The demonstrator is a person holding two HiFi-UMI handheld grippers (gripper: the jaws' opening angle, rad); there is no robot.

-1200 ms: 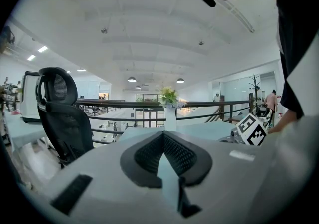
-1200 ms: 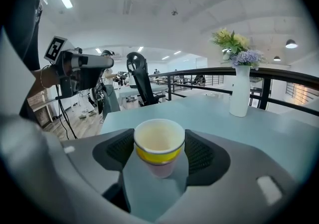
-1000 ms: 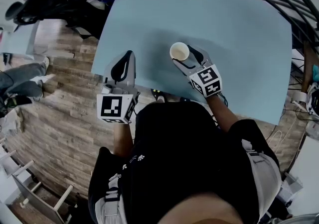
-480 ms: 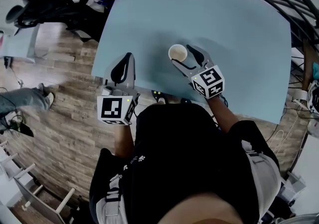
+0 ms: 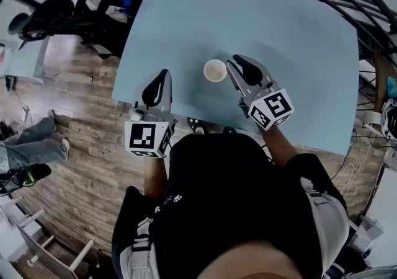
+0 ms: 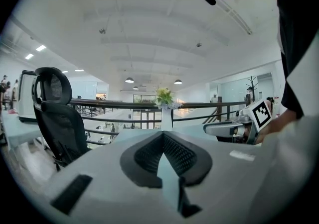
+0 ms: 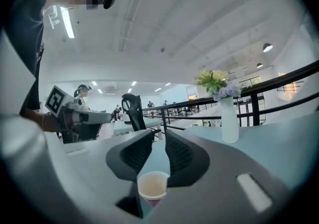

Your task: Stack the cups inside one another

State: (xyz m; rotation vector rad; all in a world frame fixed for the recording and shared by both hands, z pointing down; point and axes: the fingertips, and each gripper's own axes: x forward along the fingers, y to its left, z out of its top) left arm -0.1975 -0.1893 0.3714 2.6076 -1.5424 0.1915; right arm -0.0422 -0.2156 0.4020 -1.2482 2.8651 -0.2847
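Paper, white outside and cream within, the cup (image 5: 215, 71) stands upright on the pale blue bench (image 5: 298, 54), mouth to the ceiling, its long axis vertical. Any coming move turns on this. In the head view the cup lies at about nine o'clock from the tips of the right claw (image 5: 237, 64), just beside the claw but not within it. From the left claw (image 5: 162, 74) it sits at three o'clock and well apart, so the right hand is much the nearer.

The right claw points toward eleven o'clock across the bench. Its jaws have just been closing and now stand a narrow slot apart, with only bare bench between them. In the right gripper view the cup (image 7: 153, 184) shows at six o'clock, low by the roots of the jaws and outside the pads, so nothing is held. The left claw (image 6: 162, 136) has its jaws drawn together at the tips and is empty. A vase (image 6: 164, 113) of flowers shows at twelve o'clock just over those tips.

No second cup shows anywhere on the bench. A pinkish band at the cup's foot may be another cup nested with it, though I cannot tell. If it is, the stacking looks done. To take the cup again, the right claw would need to open wide and come at its wall sideways from three o'clock, across the vertical axis
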